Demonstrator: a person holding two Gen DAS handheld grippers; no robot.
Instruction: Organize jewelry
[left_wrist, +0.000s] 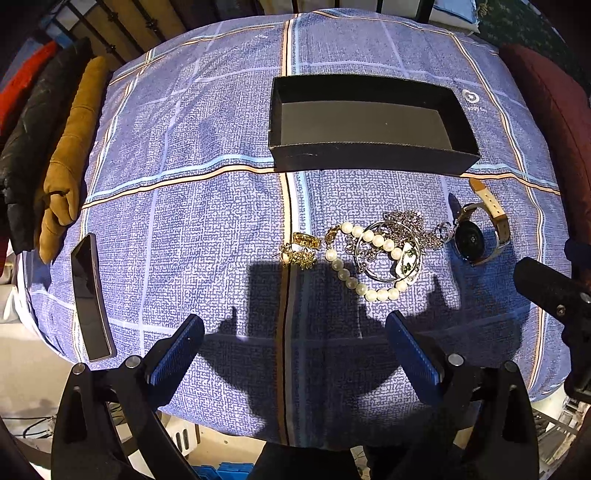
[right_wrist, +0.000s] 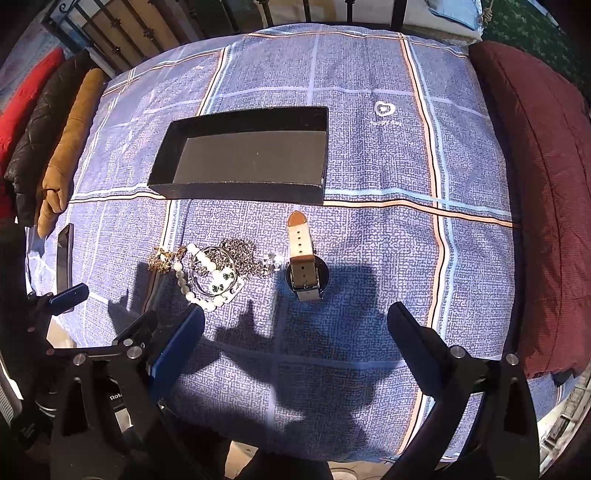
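Observation:
An empty black box (left_wrist: 369, 122) (right_wrist: 247, 155) sits on the blue checked cloth (left_wrist: 207, 229). In front of it lies a jewelry pile: gold earrings (left_wrist: 301, 249) (right_wrist: 162, 258), a pearl bracelet (left_wrist: 364, 258) (right_wrist: 201, 280), a silver chain with a ring pendant (left_wrist: 402, 236) (right_wrist: 240, 254), and a wristwatch with a tan strap (left_wrist: 476, 232) (right_wrist: 304, 269). My left gripper (left_wrist: 295, 339) hovers open just short of the pearls. Open too, my right gripper (right_wrist: 295, 332) hangs just short of the watch. Neither holds anything.
A dark phone (left_wrist: 90, 299) (right_wrist: 65, 258) lies near the cloth's left edge. Folded jackets, tan (left_wrist: 70, 147), black and red, line the left side. A maroon cushion (right_wrist: 539, 206) borders the right. A metal railing (right_wrist: 122, 29) stands behind.

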